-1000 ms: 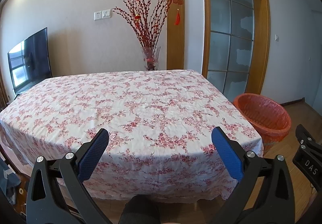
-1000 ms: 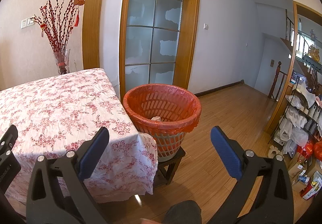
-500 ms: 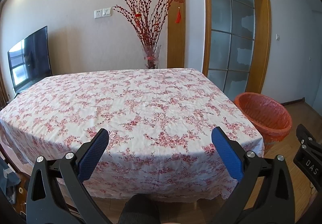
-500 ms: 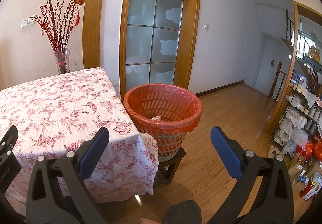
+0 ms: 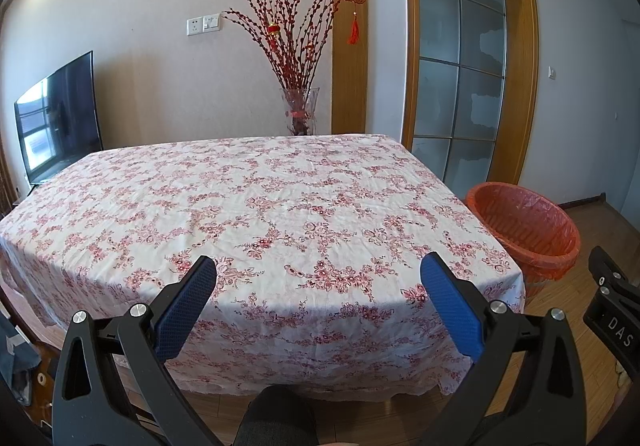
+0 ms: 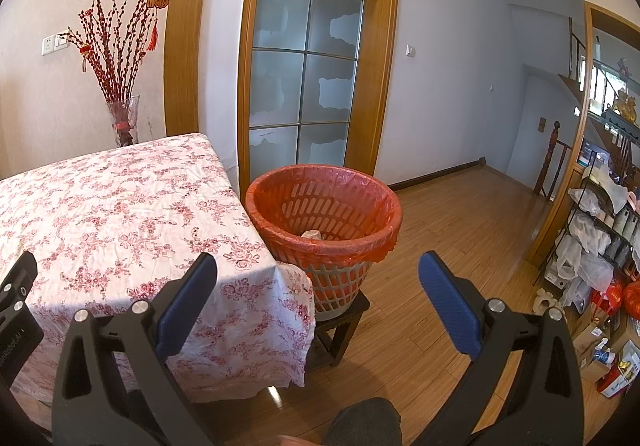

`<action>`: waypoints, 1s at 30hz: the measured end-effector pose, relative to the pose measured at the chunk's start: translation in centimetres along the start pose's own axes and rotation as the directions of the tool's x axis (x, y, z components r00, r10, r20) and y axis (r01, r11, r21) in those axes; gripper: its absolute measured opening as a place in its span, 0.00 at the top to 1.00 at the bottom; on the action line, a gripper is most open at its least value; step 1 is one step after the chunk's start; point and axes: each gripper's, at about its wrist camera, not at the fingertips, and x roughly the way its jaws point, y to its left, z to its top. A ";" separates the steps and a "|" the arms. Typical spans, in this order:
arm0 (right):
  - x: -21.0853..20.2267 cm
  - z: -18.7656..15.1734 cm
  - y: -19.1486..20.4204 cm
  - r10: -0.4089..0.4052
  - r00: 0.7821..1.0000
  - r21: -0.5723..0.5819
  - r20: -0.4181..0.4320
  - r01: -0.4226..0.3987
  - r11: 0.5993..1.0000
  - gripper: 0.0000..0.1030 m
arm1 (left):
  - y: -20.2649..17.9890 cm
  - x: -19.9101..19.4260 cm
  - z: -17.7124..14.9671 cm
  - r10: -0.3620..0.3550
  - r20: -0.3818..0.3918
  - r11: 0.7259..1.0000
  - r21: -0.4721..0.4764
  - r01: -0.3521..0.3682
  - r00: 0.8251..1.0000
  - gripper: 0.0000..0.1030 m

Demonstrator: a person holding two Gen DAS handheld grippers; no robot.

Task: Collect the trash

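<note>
Over the last second almost nothing has changed: both grippers keep the same station at the near edge of the worktop, with only a slight drift in the framing of the left wrist view. The left gripper (image 5: 318,272) has its blue-padded fingers (image 5: 188,308) wide apart and empty, aimed across the floral tablecloth (image 5: 256,205) covering the worktop. The right gripper (image 6: 318,272) likewise has its fingers spread with nothing between them, aimed past the worktop corner toward the waste basket (image 6: 324,213). No trash is visible anywhere on the cloth. The basket, lined with an orange-red bag, stands on a small dark stool (image 6: 340,322) just beside the worktop's right corner, and a pale crumpled scrap (image 6: 311,234) lies at its bottom. Judged from this, collection appears complete or nearly so, and the lack of motion suggests a rest pose. Farther back stand a glass vase of red branches (image 5: 298,85), a television (image 5: 58,117) and a frosted glass door (image 6: 304,85).
</note>
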 end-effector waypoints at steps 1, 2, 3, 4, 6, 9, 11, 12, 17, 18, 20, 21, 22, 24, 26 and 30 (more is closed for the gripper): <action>0.0 0.0 0.0 0.000 1.000 0.000 0.000 0.000 1.000 0.04 | 0.0 0.0 0.0 0.000 0.000 1.000 0.000 0.000 1.000 0.02; 0.0 0.0 0.0 0.000 1.000 0.000 0.000 0.000 1.000 0.04 | 0.0 0.0 0.0 0.000 0.000 1.000 0.000 0.000 1.000 0.02; 0.0 0.0 0.0 0.000 1.000 0.000 0.000 0.000 1.000 0.04 | 0.0 0.0 0.0 0.000 -0.001 1.000 0.000 0.000 1.000 0.02; 0.0 0.0 0.0 0.000 1.000 0.000 0.000 0.000 1.000 0.04 | 0.0 0.0 0.0 0.000 0.000 1.000 0.000 0.000 1.000 0.02; 0.0 0.0 0.0 0.000 1.000 0.000 0.000 0.000 1.000 0.04 | 0.1 0.0 0.0 0.000 -0.001 1.000 0.000 0.000 1.000 0.02; 0.0 0.0 0.0 0.001 1.000 0.000 0.000 -0.001 1.000 0.04 | 0.0 0.1 0.0 0.002 -0.002 1.000 0.001 -0.002 1.000 0.02; 0.0 0.0 0.0 0.001 1.000 0.000 -0.001 -0.001 1.000 0.04 | 0.0 0.0 -0.1 0.004 -0.004 1.000 0.001 -0.004 1.000 0.02; 0.0 0.0 0.0 0.001 1.000 0.000 0.000 -0.001 1.000 0.04 | 0.0 0.0 -0.1 0.004 -0.004 1.000 0.001 -0.004 1.000 0.02; 0.0 0.0 -0.1 0.000 1.000 0.001 -0.001 0.000 1.000 0.04 | -0.1 0.0 -0.2 0.004 -0.006 1.000 0.003 -0.004 1.000 0.02; 0.0 0.0 -0.1 0.000 1.000 0.001 -0.001 0.000 1.000 0.04 | -0.1 0.0 -0.2 0.005 -0.006 1.000 0.003 -0.005 1.000 0.02; 0.0 0.0 -0.1 0.000 1.000 0.000 0.000 0.000 1.000 0.04 | -0.2 0.0 -0.2 0.005 -0.007 1.000 0.003 -0.005 1.000 0.02; 0.0 0.0 -0.1 0.001 1.000 0.000 -0.001 -0.001 1.000 0.04 | -0.2 0.0 -0.2 0.005 -0.008 1.000 0.003 -0.005 1.000 0.02; 0.0 0.0 -0.1 0.000 1.000 0.000 0.000 0.000 1.000 0.04 | -0.2 0.0 -0.2 0.005 -0.008 1.000 0.003 -0.005 1.000 0.02; 0.0 0.0 -0.1 0.001 1.000 0.001 0.000 -0.001 1.000 0.04 | -0.2 0.1 -0.2 0.005 -0.008 1.000 0.004 -0.005 1.000 0.02; 0.0 0.0 -0.1 0.001 1.000 0.001 0.000 -0.001 1.000 0.04 | -0.2 0.1 -0.2 0.005 -0.008 1.000 0.004 -0.005 1.000 0.02; 0.0 0.0 -0.1 0.002 1.000 0.000 -0.002 -0.002 1.000 0.04 | -0.2 0.0 -0.2 0.006 -0.009 1.000 0.005 -0.006 1.000 0.02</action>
